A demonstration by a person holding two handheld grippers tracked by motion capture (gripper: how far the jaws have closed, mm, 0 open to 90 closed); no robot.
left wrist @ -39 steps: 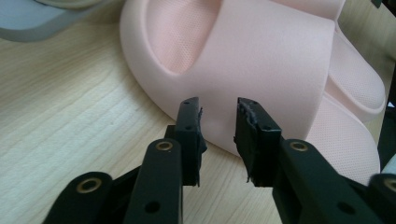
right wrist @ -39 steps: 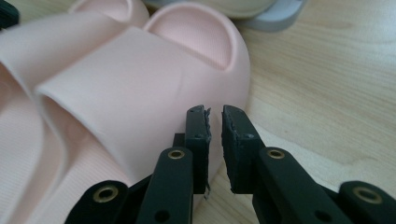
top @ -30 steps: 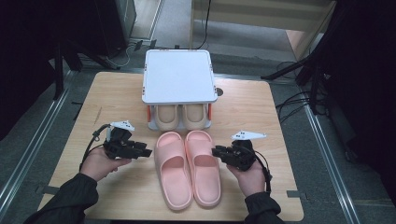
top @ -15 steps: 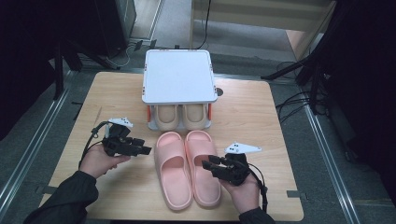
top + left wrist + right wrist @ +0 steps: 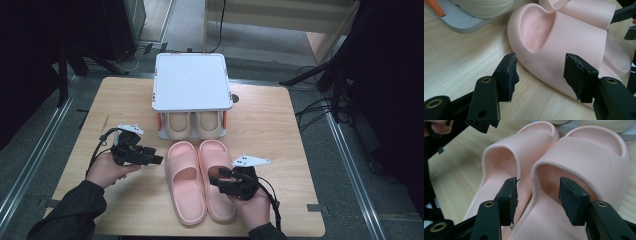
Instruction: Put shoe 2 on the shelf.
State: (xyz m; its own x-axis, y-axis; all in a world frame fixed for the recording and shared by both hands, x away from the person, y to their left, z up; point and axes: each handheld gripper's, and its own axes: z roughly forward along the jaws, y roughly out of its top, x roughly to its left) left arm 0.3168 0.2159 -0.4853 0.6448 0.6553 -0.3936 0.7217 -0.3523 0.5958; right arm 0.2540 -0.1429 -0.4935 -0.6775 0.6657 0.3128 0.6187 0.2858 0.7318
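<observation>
The right tongs [image 5: 216, 181] stand wide, having just been opening, with the inner side wall of the right pink slipper [image 5: 216, 175] between the jaws but not pinched; in the right gripper view one pad sits in the seam between the two slippers and the other over the right slipper's footbed. The left tongs [image 5: 157, 159] are also wide and have just been opening; they hang just beside the outer edge of the left pink slipper [image 5: 186, 182], near its strap, holding nothing. The two pink slippers lie side by side, touching along their inner edges, near the middle of the counter [image 5: 270, 125]. Their long axes run from the near edge toward the far edge, toes pointing away from the person, heels close to the near edge. Just past the toes stands a small white-topped rack [image 5: 191, 80] with a beige pair [image 5: 192, 125] tucked under it. Bare counter lies open to the left and right of the slippers, wider on the right; the front margin is narrow.
</observation>
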